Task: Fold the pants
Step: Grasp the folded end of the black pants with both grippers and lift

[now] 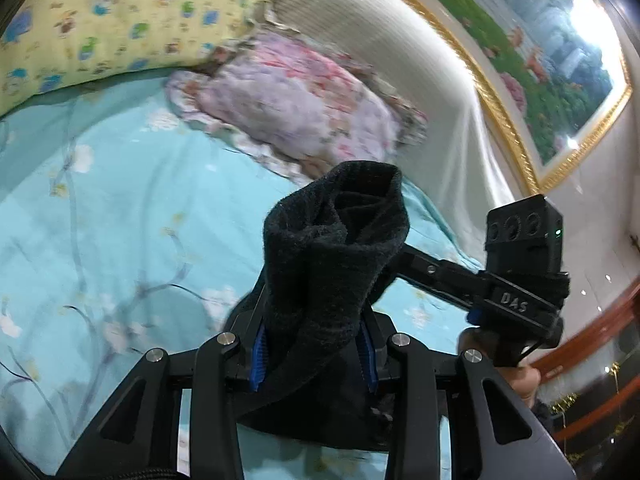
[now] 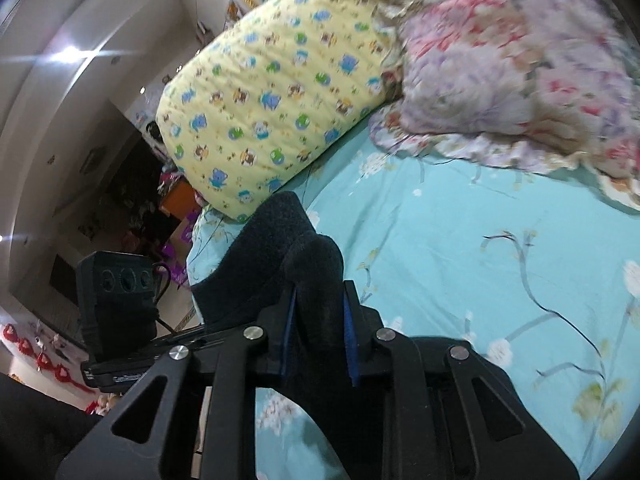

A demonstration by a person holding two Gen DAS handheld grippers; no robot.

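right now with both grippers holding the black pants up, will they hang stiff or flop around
Probably floppy: the pants bunch and droop over the left gripper. The fuzzy knit looks grippy, so a slip from the right gripper seems unlikely. Loose ends may drag on the bedsheet.

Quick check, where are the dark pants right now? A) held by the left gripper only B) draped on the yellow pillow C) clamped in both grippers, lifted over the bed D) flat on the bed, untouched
C: the left gripper and the right gripper each have blue pads pinching bunched dark pants above the turquoise bed sheet.
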